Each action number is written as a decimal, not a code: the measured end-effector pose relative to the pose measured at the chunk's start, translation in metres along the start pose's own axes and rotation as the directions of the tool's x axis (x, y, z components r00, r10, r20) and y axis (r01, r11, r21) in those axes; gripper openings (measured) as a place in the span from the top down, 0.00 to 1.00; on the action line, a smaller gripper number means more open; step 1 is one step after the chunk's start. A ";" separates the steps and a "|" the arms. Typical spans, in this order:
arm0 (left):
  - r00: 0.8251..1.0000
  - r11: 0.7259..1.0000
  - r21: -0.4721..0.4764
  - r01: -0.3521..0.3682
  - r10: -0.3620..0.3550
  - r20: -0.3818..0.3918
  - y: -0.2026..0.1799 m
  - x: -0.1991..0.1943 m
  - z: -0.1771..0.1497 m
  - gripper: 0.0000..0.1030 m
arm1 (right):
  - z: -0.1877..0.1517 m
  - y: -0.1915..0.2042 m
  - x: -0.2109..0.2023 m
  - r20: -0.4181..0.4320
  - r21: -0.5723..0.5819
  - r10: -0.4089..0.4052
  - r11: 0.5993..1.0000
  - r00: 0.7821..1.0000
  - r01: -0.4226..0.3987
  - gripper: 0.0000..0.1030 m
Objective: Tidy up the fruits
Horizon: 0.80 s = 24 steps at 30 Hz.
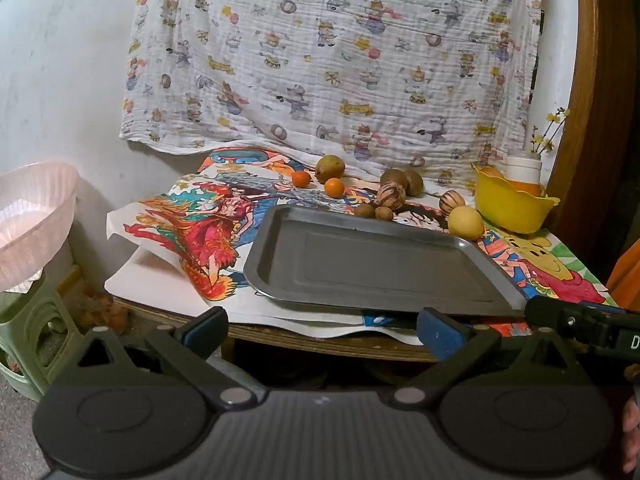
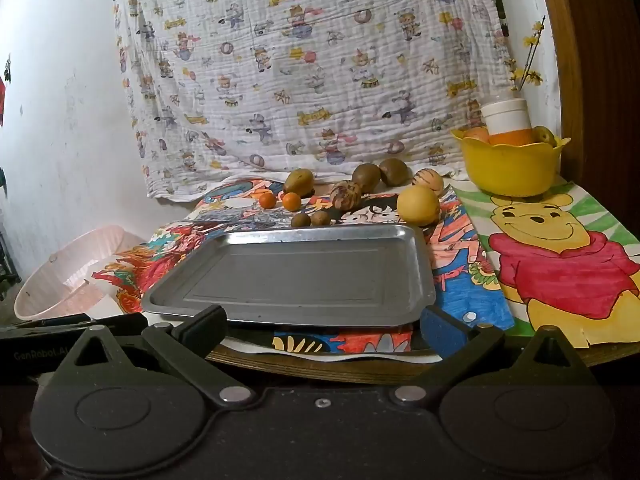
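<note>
Steel tray (image 2: 296, 276) sits bare at the table's front edge, nothing loaded yet, so I judge the task is at its very start. Both grippers hover off the near edge, short of the tray. Left gripper (image 1: 322, 330): jaws wide apart, holding nothing. Right gripper (image 2: 320, 326): same, spread wide, nothing between the pads.

Fruit is all loose on the coloured drawings (image 2: 560, 264) behind the tray's far rim:
- yellow round fruit (image 2: 418, 205), just beside the tray's far right corner
- two small brown fruits (image 2: 311, 219), touching each other, nearest the far rim
- two striped fruits (image 2: 346, 196), one central, one further right
- two brown kiwi-like fruits (image 2: 380, 174), side by side at the back
- two small oranges (image 2: 280, 201), close together, left of centre
- greenish-brown pear-shaped fruit (image 2: 299, 181), behind the oranges

Next move, my read: the right gripper takes the yellow fruit first since it's closest to that side. Come in over the tray, not around it. Centre the pads on the widest part, close gently; it's round and will probably roll or squirt out if pinched off-centre. Set it down flat inside the tray, away from the rim. The left gripper suits the oranges; they're small, so the jaws should narrow before descending to avoid nudging the neighbour.

Containers:
- tray: bare
- yellow bowl (image 2: 510, 168), back right: white-and-orange cup (image 2: 508, 122) standing in it, plus something orange and something greenish; can't identify either
- pink basket (image 1: 34, 216), off the table to the left, on a green stool (image 1: 28, 328): looks empty from the left wrist view, bottom not fully visible
</note>
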State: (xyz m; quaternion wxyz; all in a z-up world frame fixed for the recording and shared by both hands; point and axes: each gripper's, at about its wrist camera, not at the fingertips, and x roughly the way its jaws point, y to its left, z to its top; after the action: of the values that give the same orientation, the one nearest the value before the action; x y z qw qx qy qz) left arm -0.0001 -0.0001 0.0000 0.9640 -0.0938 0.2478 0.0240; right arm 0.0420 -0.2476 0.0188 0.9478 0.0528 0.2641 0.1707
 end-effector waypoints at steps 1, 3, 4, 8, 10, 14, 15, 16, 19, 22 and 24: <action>1.000 1.000 -0.001 0.000 0.000 -0.001 0.000 0.000 0.000 0.00 | 0.000 0.000 0.000 0.001 0.000 0.000 1.000 1.000 0.000 0.00; 1.000 1.000 0.001 0.000 0.000 -0.001 0.000 0.000 0.000 0.00 | 0.000 0.000 0.000 0.003 0.001 0.001 1.000 1.000 -0.001 0.00; 1.000 1.000 0.001 0.000 0.000 -0.001 0.000 0.000 0.000 0.00 | 0.000 0.000 0.000 0.003 0.001 0.002 1.000 1.000 -0.002 0.00; 1.000 1.000 -0.002 -0.001 0.001 -0.003 0.000 0.000 0.000 0.00 | 0.000 0.000 -0.001 0.005 0.000 0.002 1.000 1.000 -0.002 0.00; 1.000 1.000 -0.001 -0.001 0.001 -0.005 0.000 0.000 0.000 0.00 | 0.000 0.000 0.000 0.005 0.000 0.002 1.000 1.000 -0.002 0.00; 1.000 1.000 -0.001 -0.002 0.002 -0.005 0.000 0.000 0.000 0.00 | 0.000 -0.001 0.001 0.001 0.002 0.002 1.000 1.000 -0.002 0.00; 1.000 1.000 -0.002 -0.002 0.002 -0.005 0.000 0.000 0.000 0.00 | 0.000 -0.001 0.001 0.001 0.003 0.003 1.000 1.000 -0.003 0.00; 1.000 1.000 -0.001 -0.001 0.001 -0.005 0.000 0.000 0.000 0.00 | 0.000 -0.001 0.001 0.000 0.004 0.003 1.000 1.000 -0.003 0.00; 1.000 1.000 0.001 -0.001 0.001 -0.007 0.000 0.000 0.000 0.00 | 0.000 0.000 0.000 0.002 0.001 0.002 1.000 1.000 -0.002 0.00; 1.000 1.000 0.002 0.000 0.000 -0.006 -0.001 0.000 0.000 0.00 | 0.001 0.000 0.000 0.004 0.000 0.007 1.000 1.000 -0.007 0.00; 1.000 1.000 0.001 -0.001 0.001 -0.007 -0.001 0.000 0.000 0.00 | 0.001 -0.001 0.000 0.006 -0.003 0.008 1.000 1.000 -0.008 0.00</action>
State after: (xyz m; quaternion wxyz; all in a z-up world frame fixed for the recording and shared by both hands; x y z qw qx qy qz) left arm -0.0004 -0.0008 0.0003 0.9632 -0.0930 0.2512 0.0241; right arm 0.0432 -0.2480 0.0198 0.9480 0.0531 0.2607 0.1748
